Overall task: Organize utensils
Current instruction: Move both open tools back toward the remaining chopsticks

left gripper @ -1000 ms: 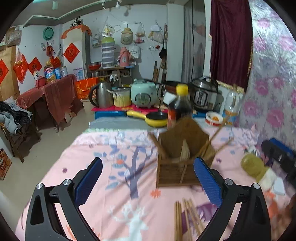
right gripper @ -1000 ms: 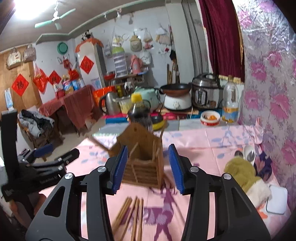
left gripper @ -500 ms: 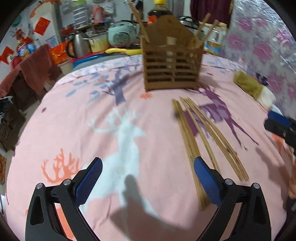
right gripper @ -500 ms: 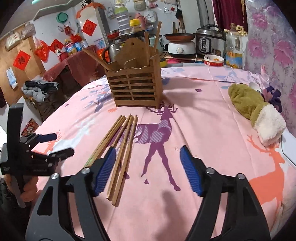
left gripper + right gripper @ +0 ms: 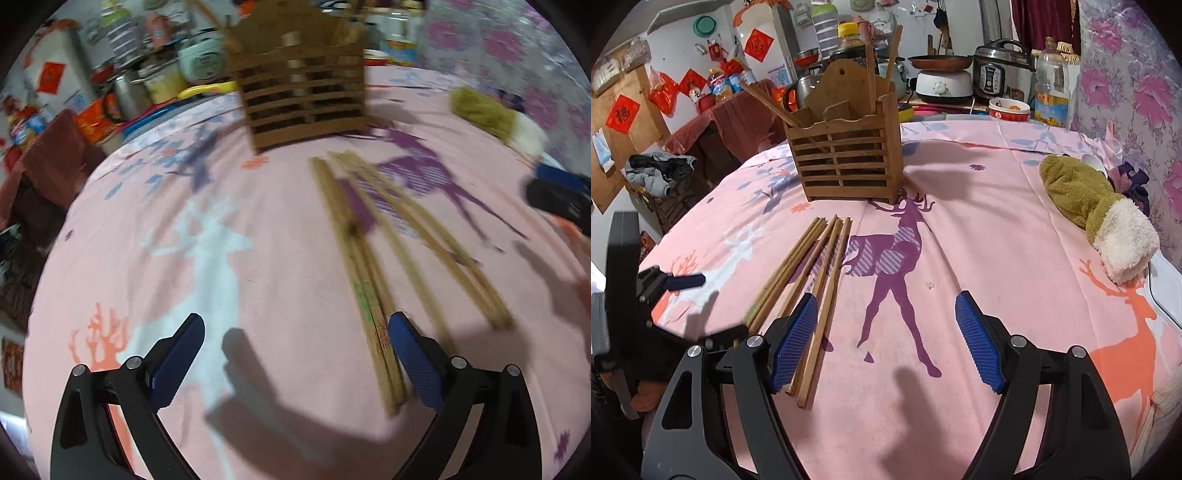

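Several wooden chopsticks point(image 5: 809, 280) lie side by side on the pink tablecloth point(image 5: 979, 258); they also show in the left wrist view point(image 5: 369, 266). Behind them stands a slatted wooden utensil holder point(image 5: 846, 151) with three chopsticks in it, also in the left wrist view point(image 5: 303, 88). My left gripper point(image 5: 295, 362) is open and empty, low over the cloth, its right finger beside the chopsticks' near ends. My right gripper point(image 5: 886, 343) is open and empty, its left finger over the chopsticks' near ends.
A green and white plush cloth point(image 5: 1097, 206) lies at the right of the table. Behind the table stand a rice cooker point(image 5: 1001, 74), an oil bottle point(image 5: 1051, 88), a bowl point(image 5: 1008, 110) and a kettle. The left gripper shows at the left edge of the right wrist view point(image 5: 665, 280).
Both grippers dropped from facing the holder to low over the cloth and closed in on the chopsticks' near ends. The right gripper opened wider. The chopsticks and holder have not moved.
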A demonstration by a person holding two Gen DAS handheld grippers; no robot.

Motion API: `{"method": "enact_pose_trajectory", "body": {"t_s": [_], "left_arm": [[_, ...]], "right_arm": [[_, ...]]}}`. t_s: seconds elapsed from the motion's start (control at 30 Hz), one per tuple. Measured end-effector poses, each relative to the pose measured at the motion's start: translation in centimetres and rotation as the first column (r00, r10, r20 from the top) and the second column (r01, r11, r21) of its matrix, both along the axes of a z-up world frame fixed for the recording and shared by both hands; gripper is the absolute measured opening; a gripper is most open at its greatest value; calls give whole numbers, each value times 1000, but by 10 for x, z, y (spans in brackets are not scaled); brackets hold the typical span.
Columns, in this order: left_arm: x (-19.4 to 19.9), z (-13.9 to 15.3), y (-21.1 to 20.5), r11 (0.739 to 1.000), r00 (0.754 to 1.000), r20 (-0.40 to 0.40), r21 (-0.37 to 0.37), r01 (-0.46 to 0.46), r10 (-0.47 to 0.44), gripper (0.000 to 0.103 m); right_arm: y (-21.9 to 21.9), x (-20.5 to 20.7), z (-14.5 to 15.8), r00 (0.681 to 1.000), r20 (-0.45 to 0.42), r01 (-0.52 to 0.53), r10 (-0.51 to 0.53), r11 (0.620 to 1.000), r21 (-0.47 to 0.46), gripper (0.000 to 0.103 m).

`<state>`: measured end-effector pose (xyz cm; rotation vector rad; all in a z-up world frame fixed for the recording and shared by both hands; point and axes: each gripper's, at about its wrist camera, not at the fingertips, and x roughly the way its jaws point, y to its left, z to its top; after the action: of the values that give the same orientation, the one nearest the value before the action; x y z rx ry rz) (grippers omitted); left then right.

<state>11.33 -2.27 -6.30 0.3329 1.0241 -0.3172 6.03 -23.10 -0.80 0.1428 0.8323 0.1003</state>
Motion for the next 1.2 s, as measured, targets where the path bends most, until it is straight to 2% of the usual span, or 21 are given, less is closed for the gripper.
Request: {"method": "enact_pose_trajectory", "body": {"t_s": [0.13, 0.23, 0.3, 0.63, 0.83, 1.07, 1.2], "left_arm": [[36, -5, 18, 993, 994, -38, -44, -109, 107, 98], [49, -6, 31, 983, 986, -75, -91, -158, 151, 93], [52, -6, 38, 977, 981, -101, -120, -177, 166, 91], [39, -4, 56, 970, 974, -145, -146, -193, 172, 91], [33, -5, 52, 981, 981, -125, -107, -161, 148, 95], [47, -5, 72, 965, 966, -131, -114, -236, 221, 96], [46, -4, 70, 967, 966, -91, -66, -248, 242, 93]], "right_arm": [[0, 1, -1, 1000, 1, 14, -14, 1000, -23, 75], [-3, 2, -2, 1000, 1, 28, -28, 999, -27, 75], [-4, 2, -3, 999, -1, 33, -33, 999, -21, 75], [-7, 3, -5, 999, -11, 40, -40, 999, -17, 75], [-8, 4, -7, 999, -18, 45, -46, 999, -17, 75], [-7, 3, -6, 999, -16, 43, -43, 999, -20, 75], [-7, 3, -6, 999, -17, 43, -43, 999, -19, 75]]}}
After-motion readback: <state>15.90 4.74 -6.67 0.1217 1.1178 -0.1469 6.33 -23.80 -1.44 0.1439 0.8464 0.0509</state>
